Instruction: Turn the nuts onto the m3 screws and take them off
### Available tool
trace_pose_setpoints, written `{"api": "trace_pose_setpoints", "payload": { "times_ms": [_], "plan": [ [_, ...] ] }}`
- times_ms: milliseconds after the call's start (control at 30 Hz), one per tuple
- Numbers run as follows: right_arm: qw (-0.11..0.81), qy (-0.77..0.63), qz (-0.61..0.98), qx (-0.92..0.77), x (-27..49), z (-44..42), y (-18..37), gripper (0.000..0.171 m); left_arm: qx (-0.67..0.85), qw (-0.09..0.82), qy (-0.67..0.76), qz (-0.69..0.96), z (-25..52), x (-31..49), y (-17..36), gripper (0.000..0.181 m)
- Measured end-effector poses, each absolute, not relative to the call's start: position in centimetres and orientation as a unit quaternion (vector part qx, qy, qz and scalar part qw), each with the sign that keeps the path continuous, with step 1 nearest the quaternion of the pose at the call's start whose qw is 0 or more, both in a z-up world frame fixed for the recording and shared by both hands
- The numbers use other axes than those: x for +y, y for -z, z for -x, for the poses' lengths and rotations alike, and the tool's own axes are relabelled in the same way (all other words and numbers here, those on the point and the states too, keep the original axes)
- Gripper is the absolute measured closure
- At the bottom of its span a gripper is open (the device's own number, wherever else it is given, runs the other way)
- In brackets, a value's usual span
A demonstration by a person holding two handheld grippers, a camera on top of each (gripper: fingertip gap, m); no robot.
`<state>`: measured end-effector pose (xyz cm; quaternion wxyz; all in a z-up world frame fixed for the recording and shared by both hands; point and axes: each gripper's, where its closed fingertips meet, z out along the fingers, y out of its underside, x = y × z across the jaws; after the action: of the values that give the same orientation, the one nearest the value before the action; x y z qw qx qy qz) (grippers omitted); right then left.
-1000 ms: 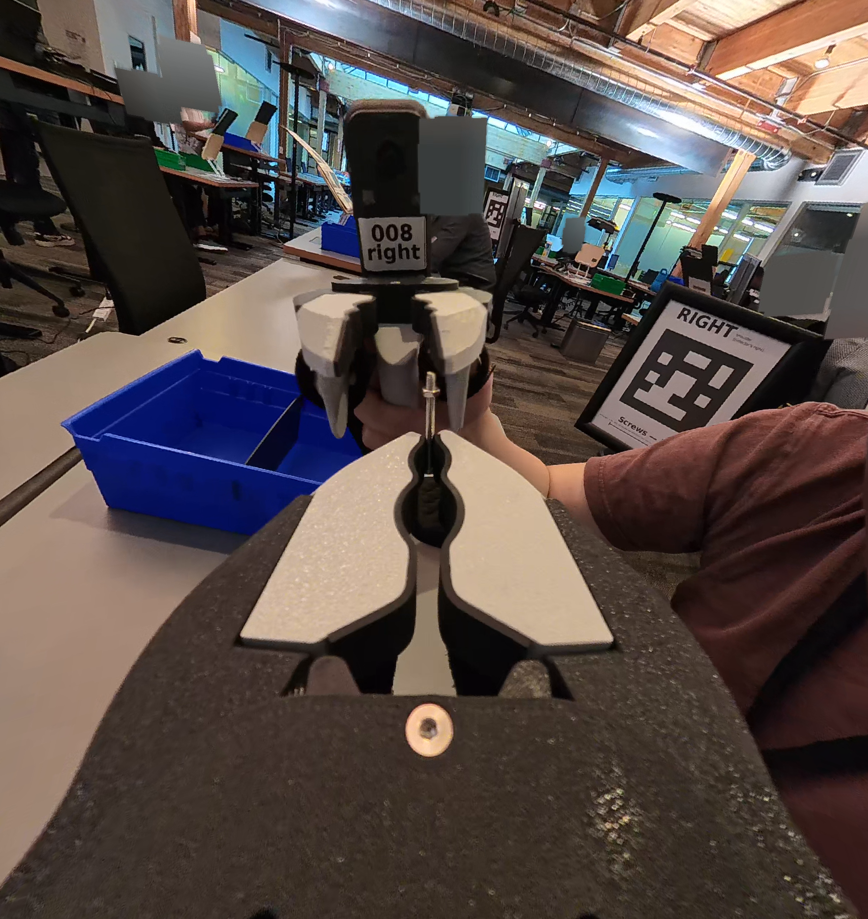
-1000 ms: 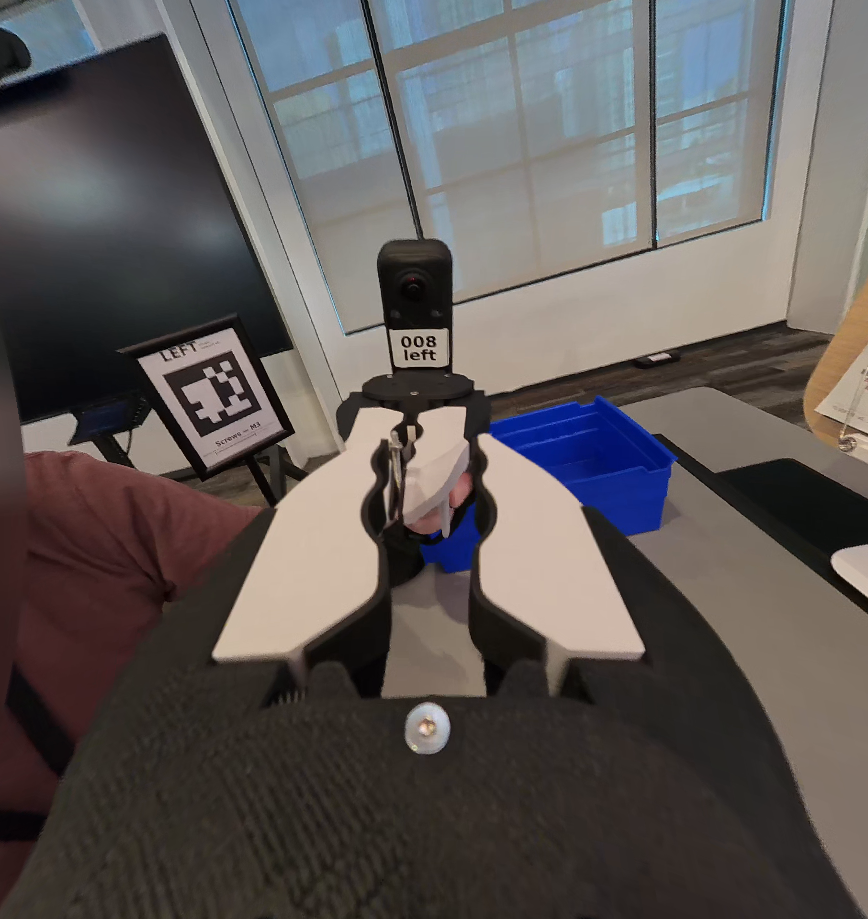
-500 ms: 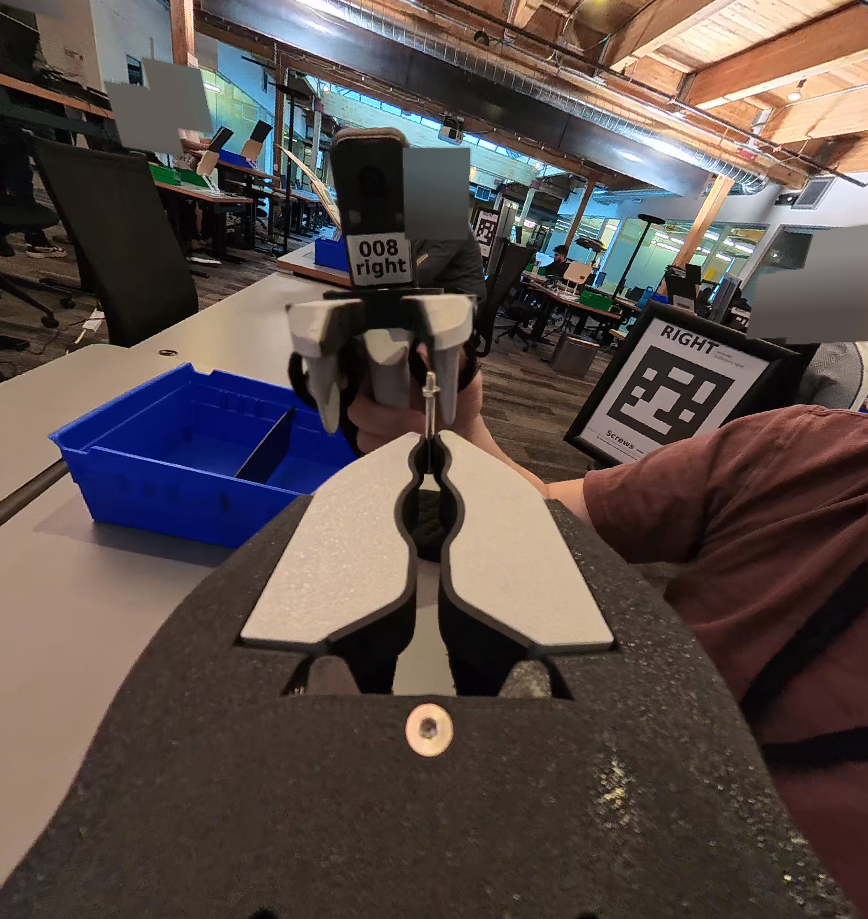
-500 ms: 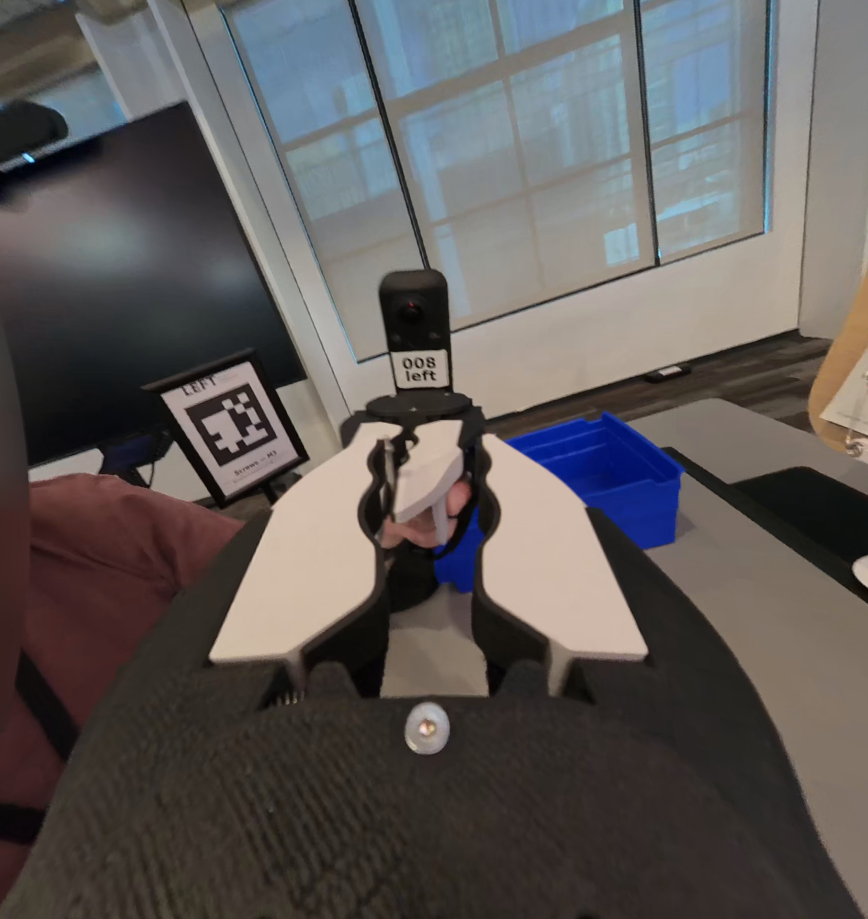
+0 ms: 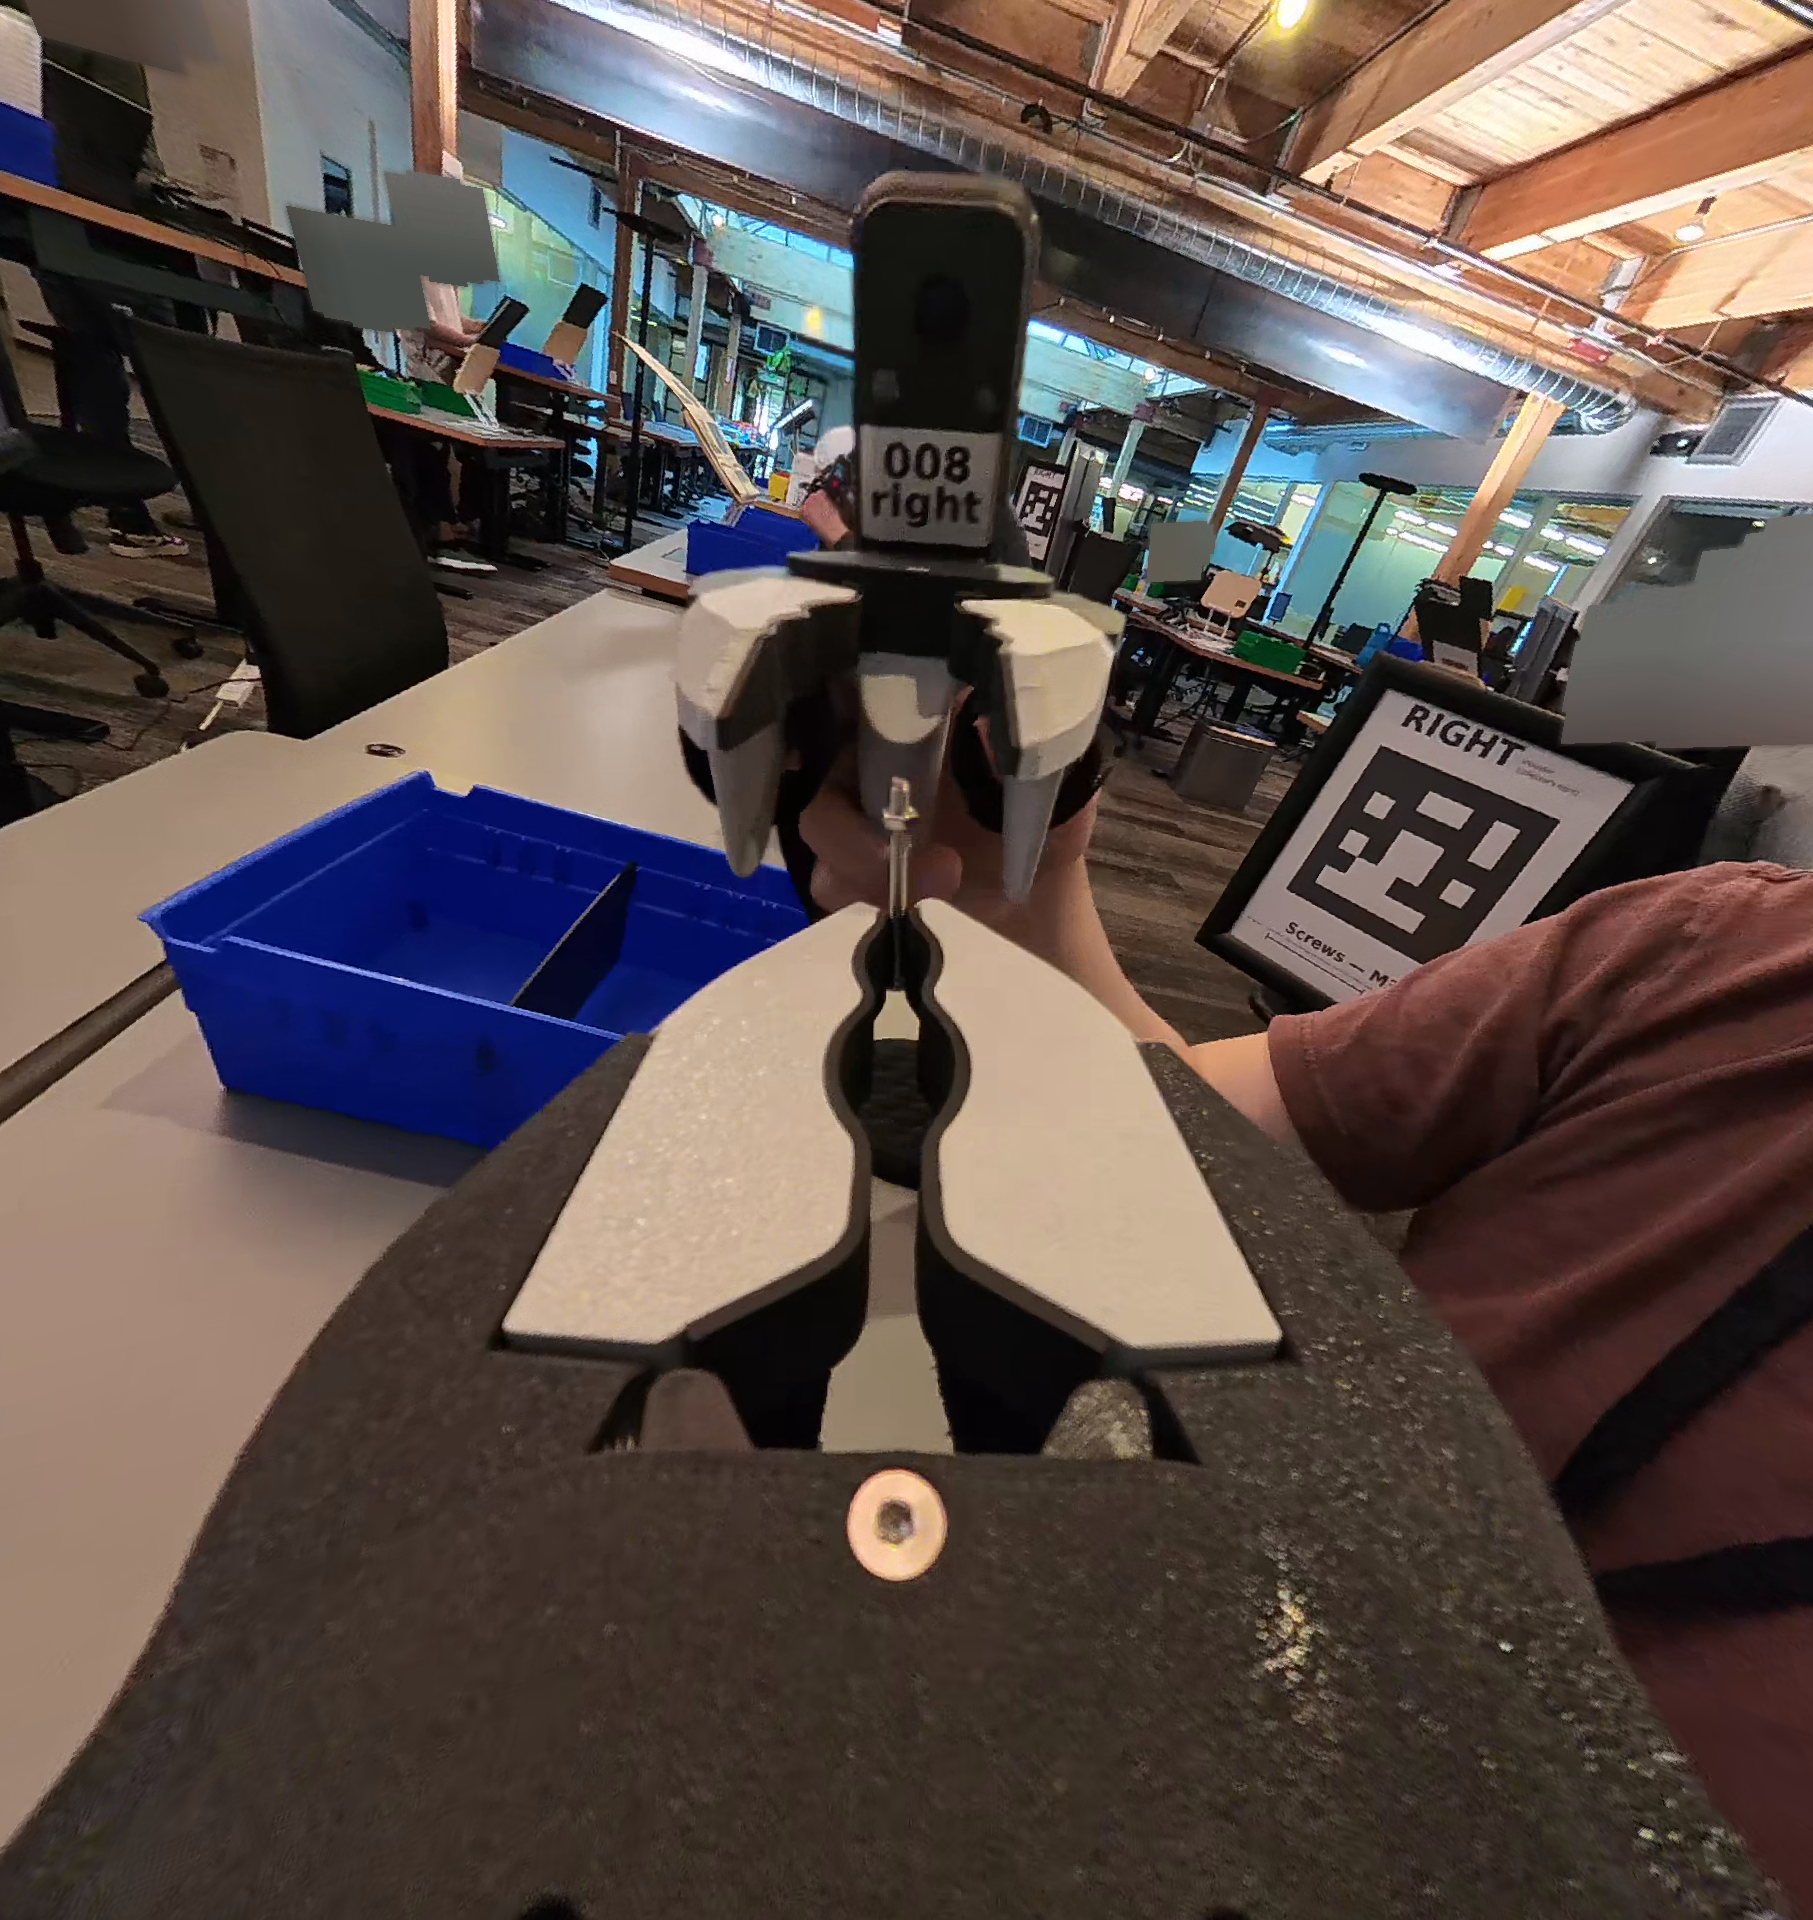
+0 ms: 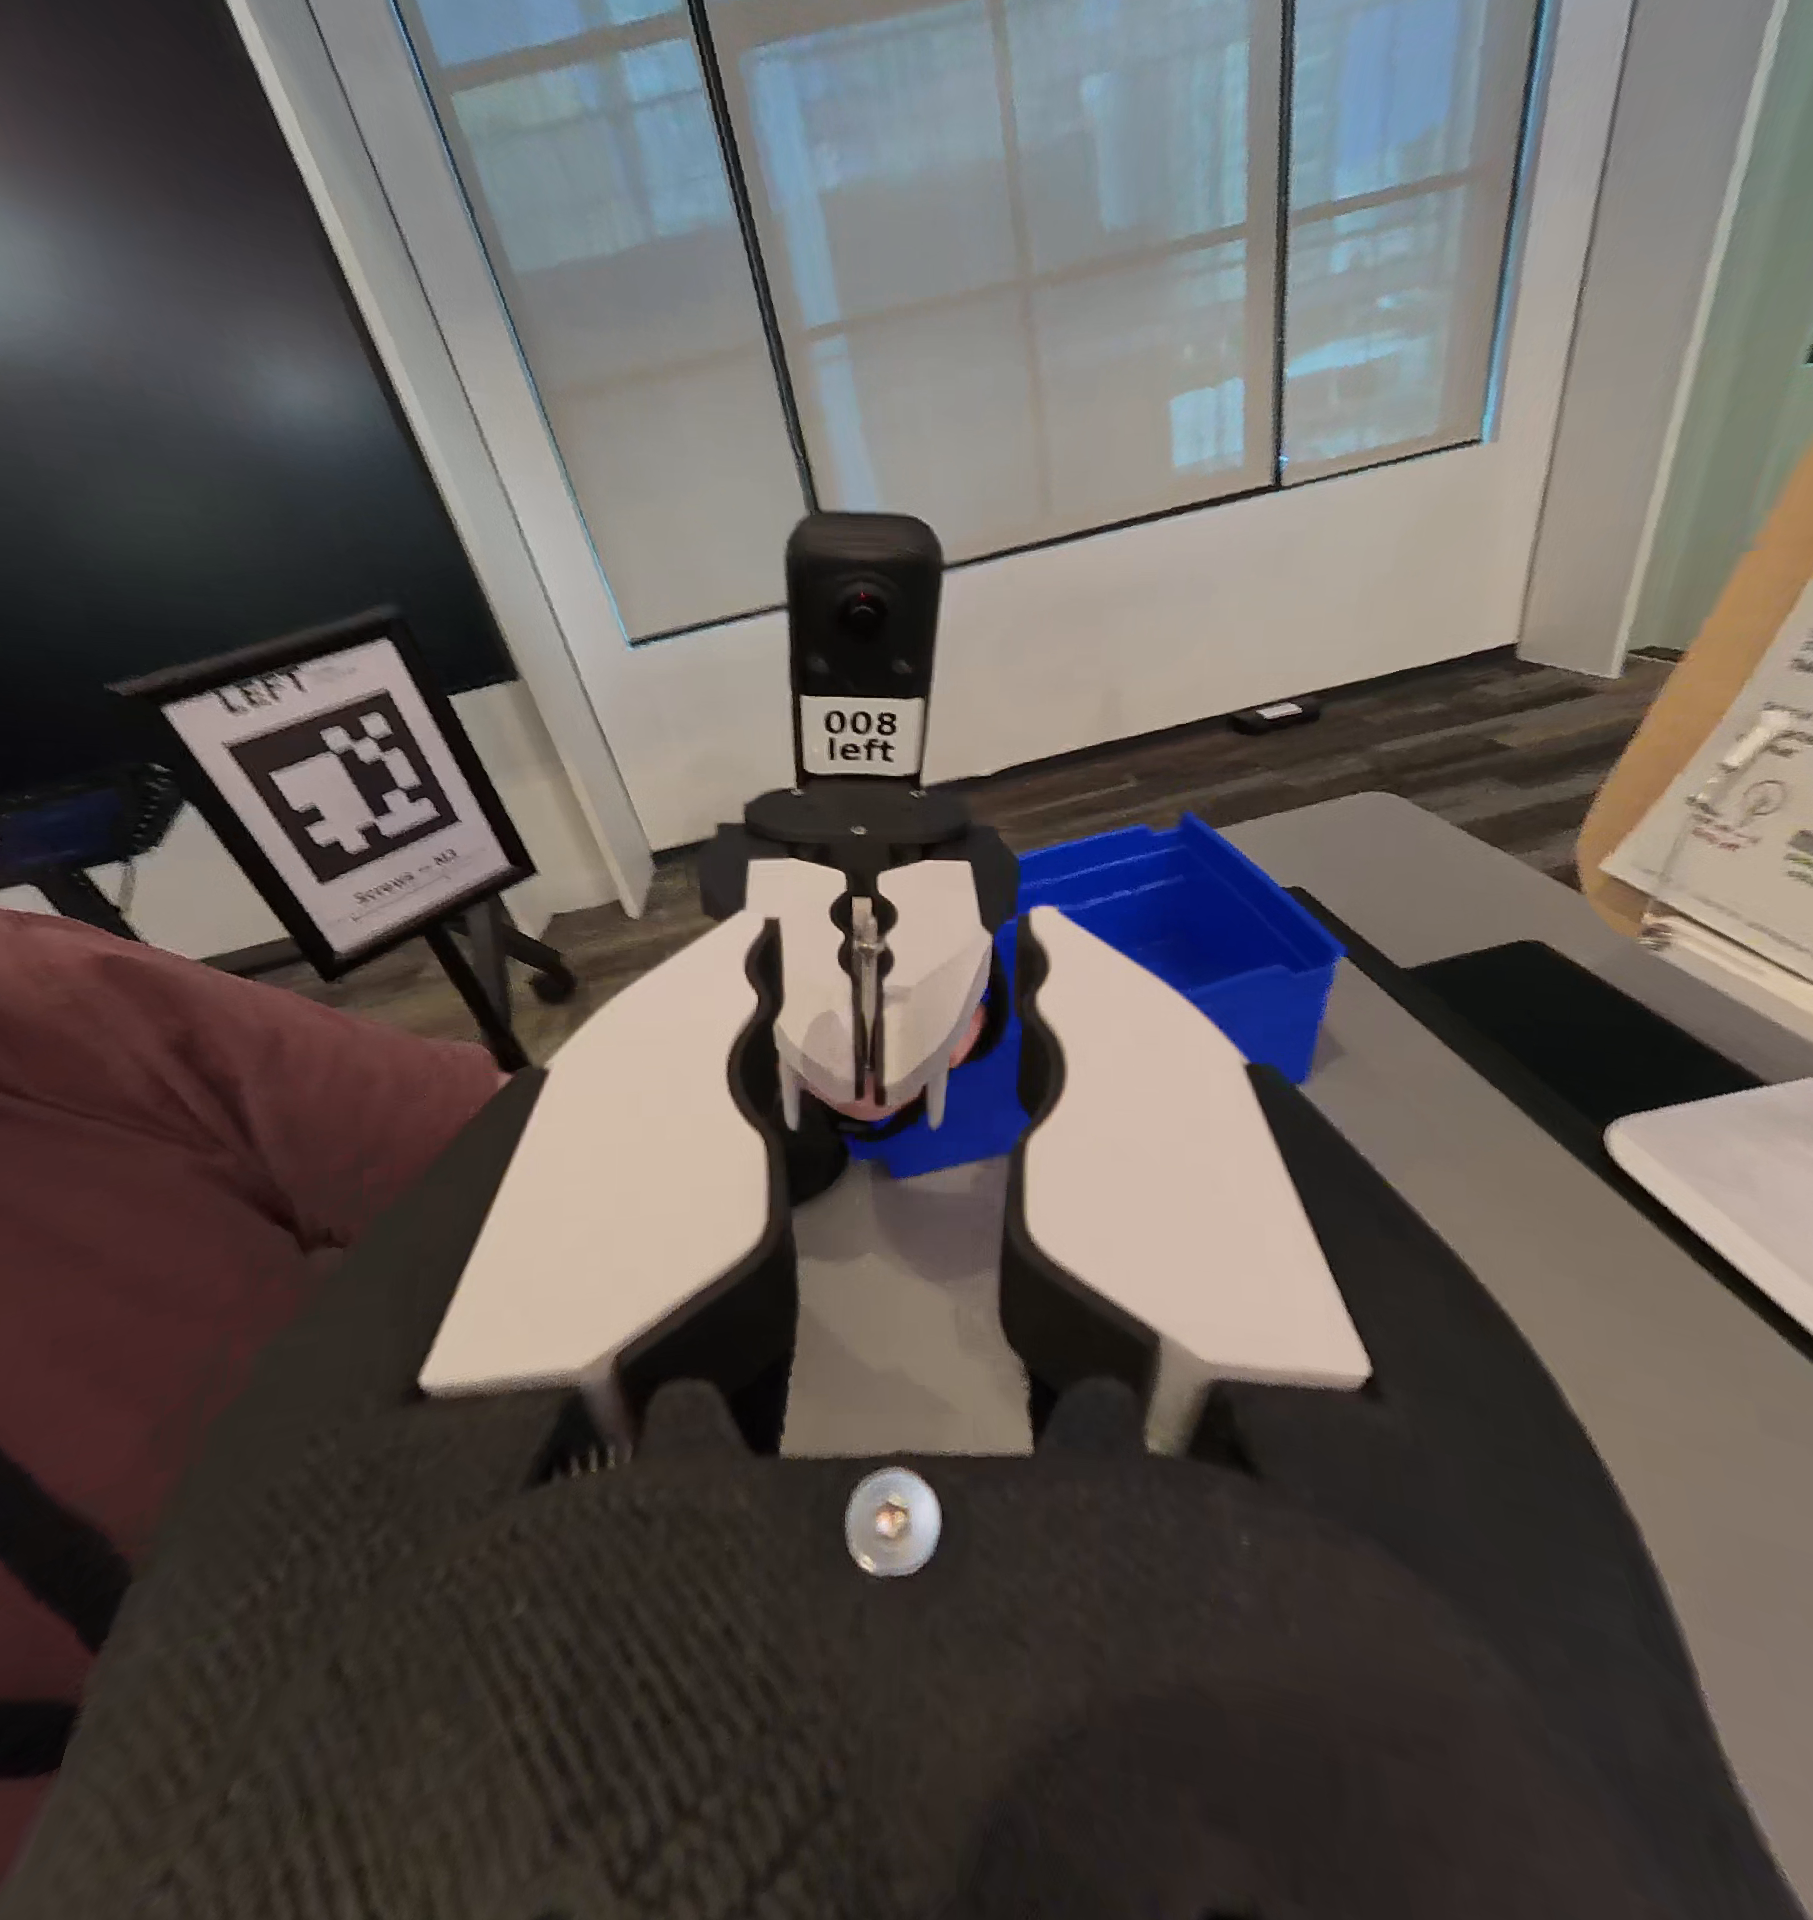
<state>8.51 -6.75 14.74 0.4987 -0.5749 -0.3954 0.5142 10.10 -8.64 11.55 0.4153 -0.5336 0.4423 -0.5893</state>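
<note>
The fingers of the left gripper (image 5: 897,920) are pressed together on the lower end of a thin metal screw (image 5: 896,868), which stands nearly upright out of their tips. A small nut (image 5: 898,821) sits close to the screw's top end. Facing it, the right gripper (image 5: 886,831) has its fingers spread wide, one on either side of the screw and apart from it. A pale middle piece on that gripper points down right at the screw's top; whether it touches the nut I cannot tell. A hand (image 5: 871,862) shows behind the right gripper, wrapped around its handle.

Seen from the right wrist, the left gripper (image 6: 866,1086) sits between the right gripper's (image 6: 886,997) parted fingers, and the screw (image 6: 864,971) lies in the slit of the closed pair.

Both grippers are held up above the grey counter (image 5: 71,1247). On it, just past the left gripper, sits a blue bin (image 5: 362,1023) with a dark divider across its middle; I see nothing in the parts of it that show. A person's maroon sleeve (image 5: 1567,1091) fills the side, and a framed black-and-white marker sign (image 5: 1421,852) stands behind it. Another such sign (image 6: 346,800) stands on a stand by the window in the right wrist view.
</note>
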Motion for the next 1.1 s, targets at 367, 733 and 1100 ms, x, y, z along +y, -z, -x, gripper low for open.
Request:
{"api": "trace_pose_setpoints", "payload": {
  "times_ms": [367, 733, 1100],
  "plan": [
    [0.508, -0.484, 0.592, -0.398, -5.7, -8.7, -13.7, 0.128, 0.430, 0.406, 0.601, 0.537, -11.1, -7.8, -10.4, 0.179],
    [0.514, -0.496, 0.597, -0.364, -5.1, -9.6, -13.8, 0.128, 0.436, 0.419, 0.579, 0.547, -10.3, -7.4, -10.5, 0.179],
    [0.486, -0.506, 0.606, -0.376, -5.1, -8.1, -12.2, 0.128, 0.444, 0.422, 0.567, 0.551, -10.8, -7.6, -10.1, 0.180]
  ]
}}
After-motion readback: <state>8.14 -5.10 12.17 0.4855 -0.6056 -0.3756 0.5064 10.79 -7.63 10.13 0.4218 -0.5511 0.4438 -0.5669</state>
